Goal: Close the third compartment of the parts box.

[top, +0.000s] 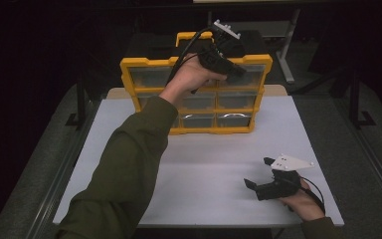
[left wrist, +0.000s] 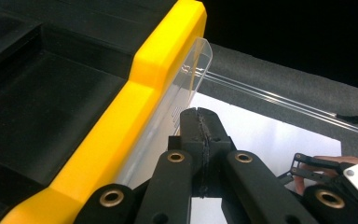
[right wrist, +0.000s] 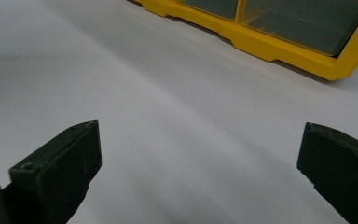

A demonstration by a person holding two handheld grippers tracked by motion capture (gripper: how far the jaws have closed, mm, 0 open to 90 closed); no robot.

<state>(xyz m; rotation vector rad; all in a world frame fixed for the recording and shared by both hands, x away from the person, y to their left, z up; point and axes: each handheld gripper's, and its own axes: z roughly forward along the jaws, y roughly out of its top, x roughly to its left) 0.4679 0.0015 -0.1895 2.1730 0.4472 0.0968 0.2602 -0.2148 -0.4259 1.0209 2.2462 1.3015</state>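
L tongs [left wrist: 200, 140] together by clear drawer [left wrist: 186, 88] lip, top of organizer [top: 194, 94]; R tongs [right wrist: 200, 172] apart over bench [top: 204, 169]. Drawer likely light, slick, brittle: grip at lip.

table top: white [top: 199, 164], flat, rectangular, with a pale wooden edge showing at its far side
floor: grey carpet [top: 373, 124] around the table on both sides
table frame: dark metal legs [top: 81, 102] at the far left and right
background: grey stand leg [top: 287, 55] behind, rest dark
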